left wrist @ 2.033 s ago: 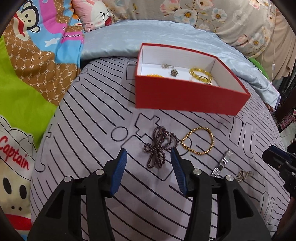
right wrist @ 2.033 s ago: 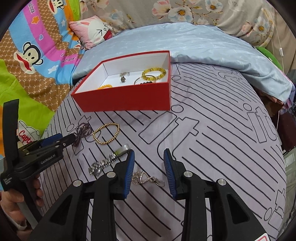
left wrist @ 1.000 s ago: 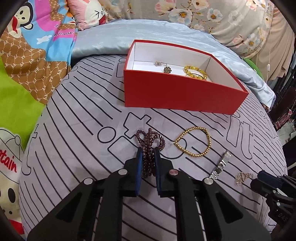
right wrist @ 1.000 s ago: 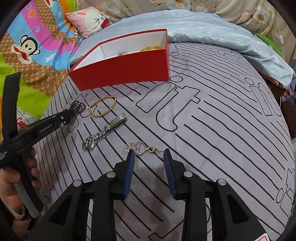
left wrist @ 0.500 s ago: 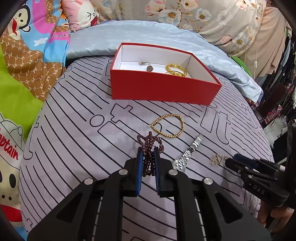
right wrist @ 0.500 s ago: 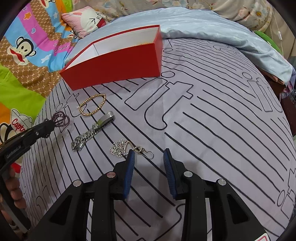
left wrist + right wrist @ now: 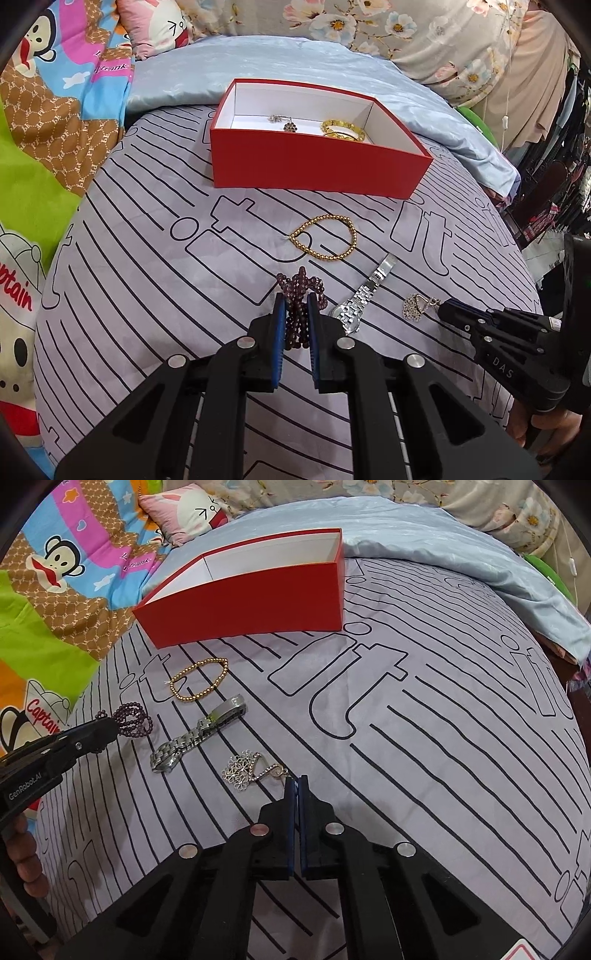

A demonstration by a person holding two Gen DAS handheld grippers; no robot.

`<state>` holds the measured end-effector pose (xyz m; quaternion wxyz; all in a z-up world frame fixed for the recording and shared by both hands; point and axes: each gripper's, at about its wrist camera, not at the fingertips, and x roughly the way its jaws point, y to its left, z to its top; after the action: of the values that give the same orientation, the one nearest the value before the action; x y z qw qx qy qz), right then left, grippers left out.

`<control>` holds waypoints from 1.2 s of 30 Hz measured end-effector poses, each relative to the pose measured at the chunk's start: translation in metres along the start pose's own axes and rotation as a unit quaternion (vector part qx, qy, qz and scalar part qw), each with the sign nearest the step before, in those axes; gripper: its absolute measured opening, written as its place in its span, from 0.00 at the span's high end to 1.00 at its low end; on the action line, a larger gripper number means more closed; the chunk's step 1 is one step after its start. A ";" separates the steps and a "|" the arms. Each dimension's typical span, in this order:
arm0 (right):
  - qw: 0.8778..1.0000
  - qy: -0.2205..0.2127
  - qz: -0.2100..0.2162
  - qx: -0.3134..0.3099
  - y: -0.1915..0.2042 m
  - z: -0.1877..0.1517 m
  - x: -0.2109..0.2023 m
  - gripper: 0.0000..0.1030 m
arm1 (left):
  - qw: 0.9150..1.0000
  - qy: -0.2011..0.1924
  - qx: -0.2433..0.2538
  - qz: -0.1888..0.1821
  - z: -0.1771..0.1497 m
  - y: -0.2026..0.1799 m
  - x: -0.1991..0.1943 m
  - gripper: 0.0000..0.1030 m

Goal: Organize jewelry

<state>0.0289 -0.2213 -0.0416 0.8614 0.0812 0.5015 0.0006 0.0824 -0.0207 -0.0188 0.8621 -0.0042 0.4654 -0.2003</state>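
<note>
Jewelry lies scattered on the striped grey bedspread (image 7: 147,280) ahead of my fingers. My left gripper (image 7: 295,317) is pinching the purple bead bracelet (image 7: 300,286), its loops bunched between the blue pads and poking out past the tips. Just beyond those tips sits the gold bead bracelet (image 7: 325,238), and just to the right of them lies the silver watch (image 7: 364,293). Farther ahead stands the red box (image 7: 314,166), open, with a yellow bangle (image 7: 343,129) and a small pendant (image 7: 282,120) inside. My right gripper (image 7: 294,781) has its pads pressed together, tips at the clasp end of the silver flower necklace (image 7: 245,766); whether they actually catch the chain I cannot tell. The watch lies to the left of these fingers.
</note>
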 end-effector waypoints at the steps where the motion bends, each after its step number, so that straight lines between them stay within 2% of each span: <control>1: 1.000 0.000 0.002 0.001 0.000 -0.001 -0.001 0.99 | 1.000 0.000 -0.001 0.000 0.000 0.000 0.000 0.90; 9: 1.000 -0.017 0.015 0.002 0.005 0.001 -0.019 1.00 | 1.000 -0.006 -0.003 -0.003 0.003 0.001 -0.007 0.90; 21: 0.996 -0.083 0.044 -0.002 0.017 0.036 -0.070 1.00 | 0.999 -0.031 -0.002 -0.013 0.023 -0.003 -0.029 0.90; 29: 0.990 -0.126 0.057 -0.013 0.025 0.072 -0.095 1.00 | 0.998 -0.056 0.003 -0.012 0.054 -0.007 -0.040 0.90; 36: 0.986 -0.155 0.050 -0.030 0.029 0.109 -0.100 1.00 | 0.997 -0.082 0.002 -0.009 0.088 -0.005 -0.044 0.90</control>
<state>0.0756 -0.2162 0.1017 0.9298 0.0793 0.3566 0.0458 0.1297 -0.0259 0.0674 0.8958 -0.0226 0.3922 -0.2078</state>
